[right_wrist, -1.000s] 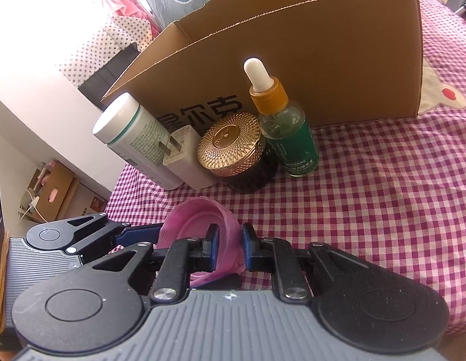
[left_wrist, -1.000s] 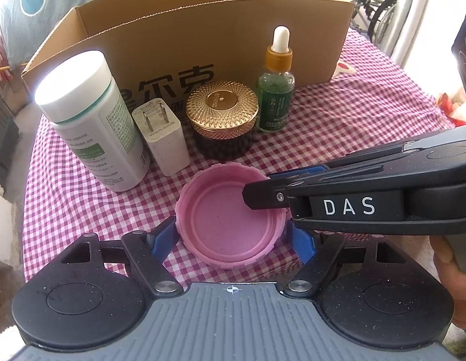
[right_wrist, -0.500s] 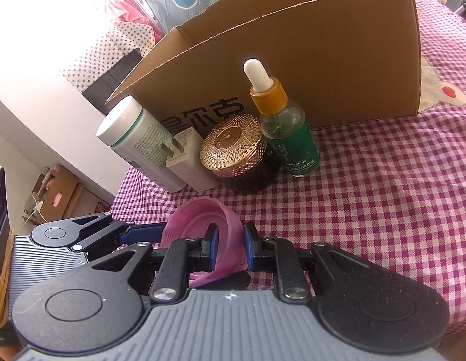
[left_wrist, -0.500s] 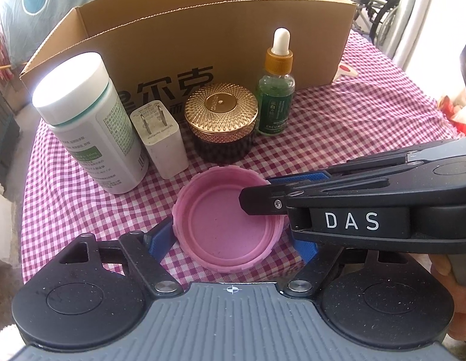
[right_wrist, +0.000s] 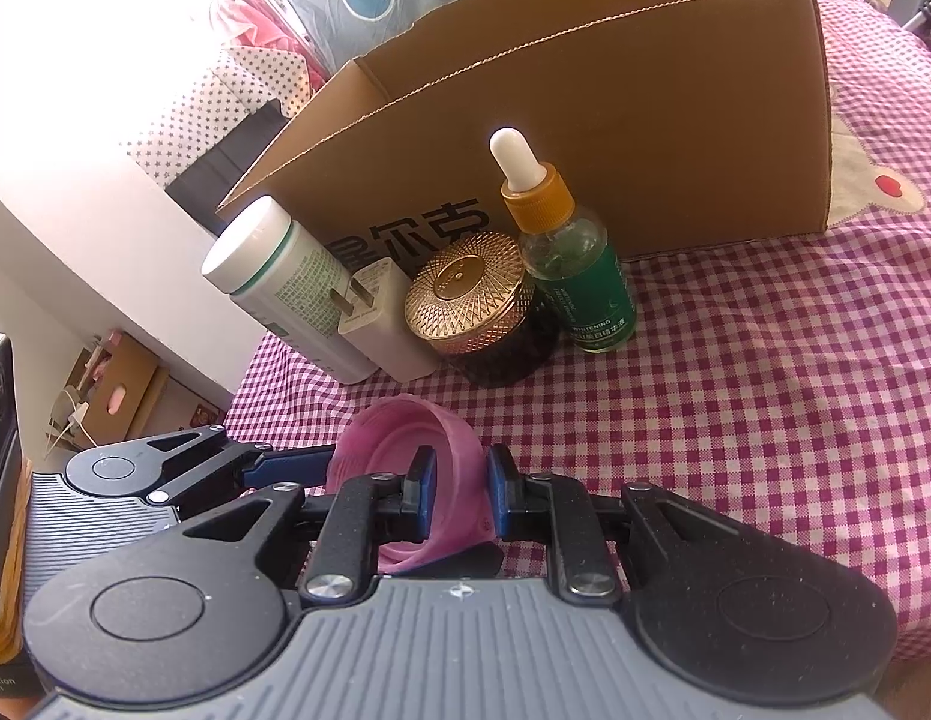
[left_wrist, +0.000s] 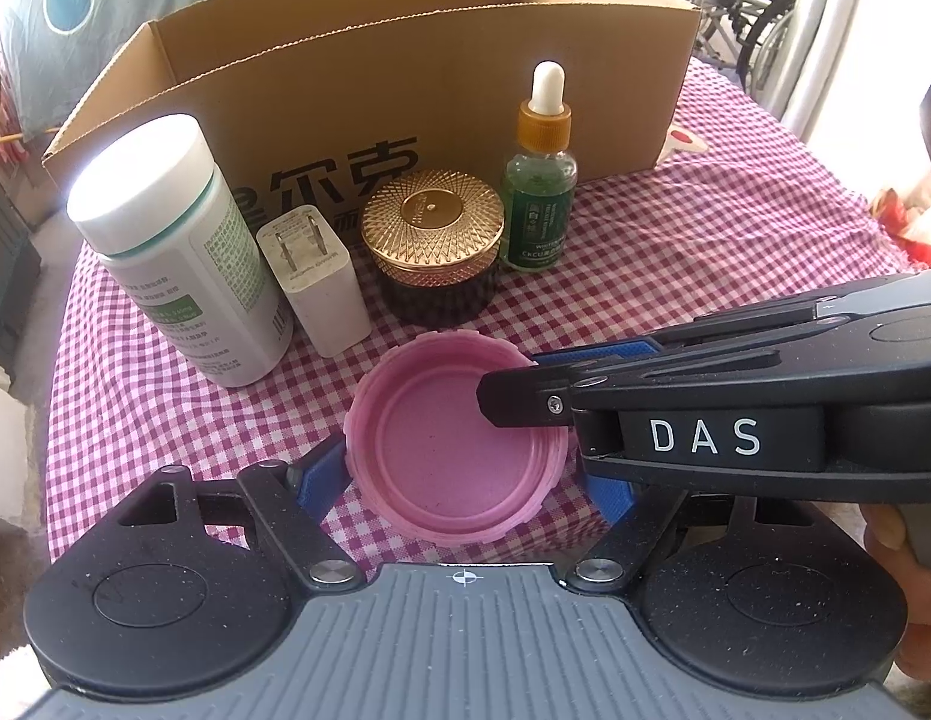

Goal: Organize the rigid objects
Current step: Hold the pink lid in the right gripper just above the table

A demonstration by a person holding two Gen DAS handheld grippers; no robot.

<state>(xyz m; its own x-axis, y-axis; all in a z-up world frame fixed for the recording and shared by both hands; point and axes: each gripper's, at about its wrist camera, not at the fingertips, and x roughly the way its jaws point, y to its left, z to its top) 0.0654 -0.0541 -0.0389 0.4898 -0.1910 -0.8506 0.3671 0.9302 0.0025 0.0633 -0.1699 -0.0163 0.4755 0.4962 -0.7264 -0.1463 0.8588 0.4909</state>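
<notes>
Both wrist cameras look steeply down, close over the shared pink lid [left_wrist: 459, 450], facing the box [right_wrist: 615, 138].

A home, a lived-in room: a table under a pink checked cloth [left_wrist: 705, 228], a cardboard box [left_wrist: 405, 78] on it, patterned bedding [left_wrist: 75, 0] hanging behind, a wheelchair [left_wrist: 747, 6] parked nearby, and household clutter on the floor [right_wrist: 105, 396].

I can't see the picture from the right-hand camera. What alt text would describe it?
The right tool pinches the rim of a pink lid above a checked tablecloth. Behind stand a white bottle, a charger plug, a gold-lidded jar and a green dropper bottle, before a cardboard box.
</notes>
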